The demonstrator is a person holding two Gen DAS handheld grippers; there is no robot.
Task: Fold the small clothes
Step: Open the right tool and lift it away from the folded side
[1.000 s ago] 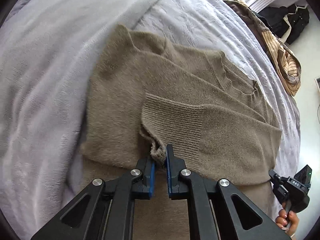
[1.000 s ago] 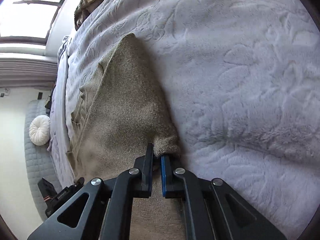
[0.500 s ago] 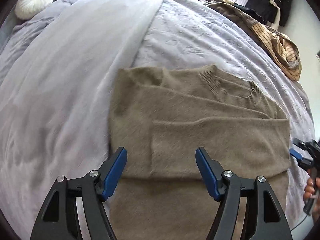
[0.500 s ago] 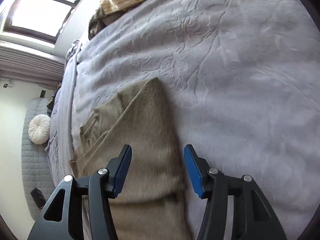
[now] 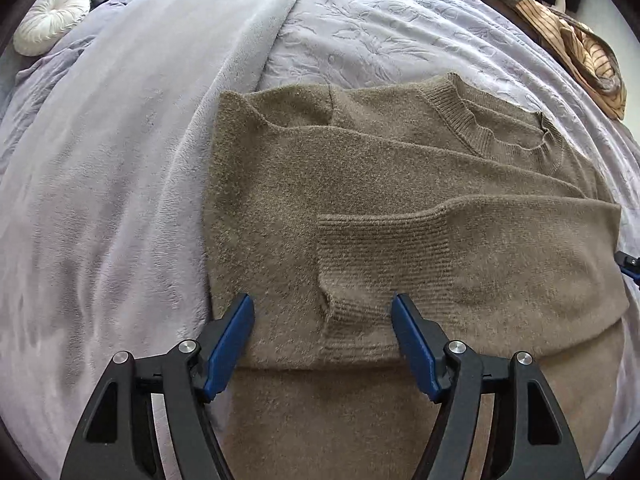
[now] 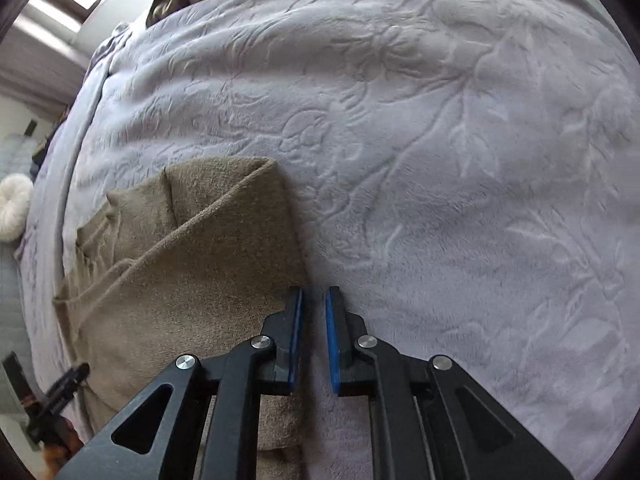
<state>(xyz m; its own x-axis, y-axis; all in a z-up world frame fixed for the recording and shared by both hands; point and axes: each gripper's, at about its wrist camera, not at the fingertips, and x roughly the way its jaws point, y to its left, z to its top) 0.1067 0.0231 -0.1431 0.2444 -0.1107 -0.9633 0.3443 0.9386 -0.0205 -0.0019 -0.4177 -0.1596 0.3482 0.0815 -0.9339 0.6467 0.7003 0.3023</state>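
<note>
One olive-brown sweater [image 5: 400, 208] lies flat on a lavender embossed bedspread [image 6: 440, 140], both sleeves folded across its chest. The left gripper [image 5: 322, 334] hovers low over the sweater's lower half, jaws spread wide, the ribbed cuff [image 5: 360, 320] lying between them ungripped. The right gripper [image 6: 314, 336] sits at the sweater's side edge, jaws narrowly parted and holding nothing. Bare bedspread stretches beyond that edge. One white round cushion [image 5: 52, 20] rests far off.

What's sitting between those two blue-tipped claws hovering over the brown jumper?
In the left wrist view, the left gripper stands open, and the ribbed cuff of the olive-brown knitted sweater lies between its blue pads.
</note>
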